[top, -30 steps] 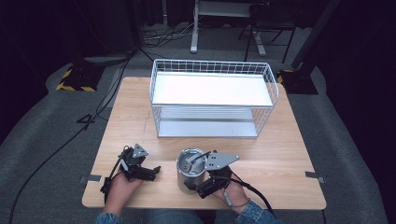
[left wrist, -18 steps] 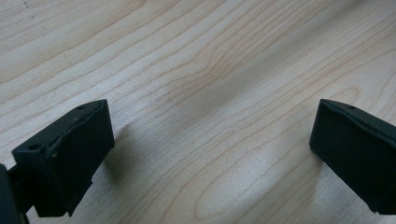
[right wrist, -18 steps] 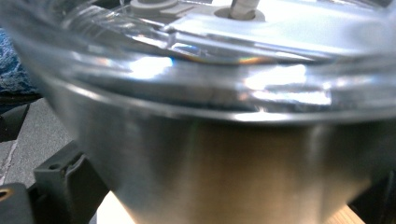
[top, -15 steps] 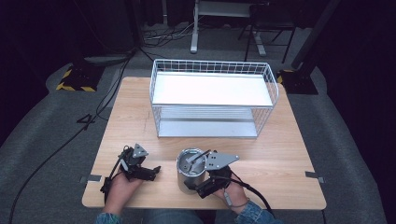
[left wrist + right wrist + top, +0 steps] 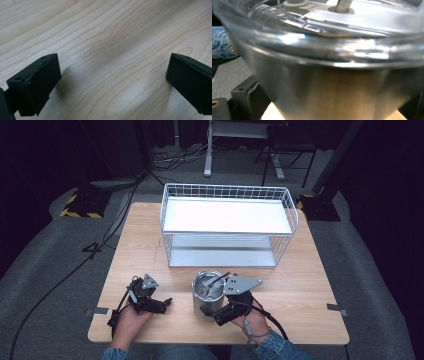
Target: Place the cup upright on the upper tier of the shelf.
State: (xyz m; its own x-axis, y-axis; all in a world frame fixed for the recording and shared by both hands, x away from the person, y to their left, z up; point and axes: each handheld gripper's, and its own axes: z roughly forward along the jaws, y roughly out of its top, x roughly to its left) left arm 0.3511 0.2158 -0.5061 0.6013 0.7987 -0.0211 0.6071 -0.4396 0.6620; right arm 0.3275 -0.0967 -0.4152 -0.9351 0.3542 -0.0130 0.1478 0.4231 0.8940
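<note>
A brushed-metal canister (image 5: 207,292) with a clear lid stands near the table's front edge. It looms close in the right gripper view, metal canister (image 5: 324,87). My right gripper (image 5: 216,316) reaches in from the canister's right and front, one jaw on each side of its lower body, shut on it. The left jaw presses against the metal; the right jaw sits at the frame edge. My left gripper (image 5: 160,304) rests low on the wood to the canister's left. In its own view the left gripper (image 5: 112,82) stands wide open with bare tabletop between the jaws.
A white wire rack (image 5: 227,227) with a flat white top shelf and a lower shelf stands at the back middle of the wooden table (image 5: 300,290). Cables trail from both grippers over the front edge. Dark floor surrounds the table.
</note>
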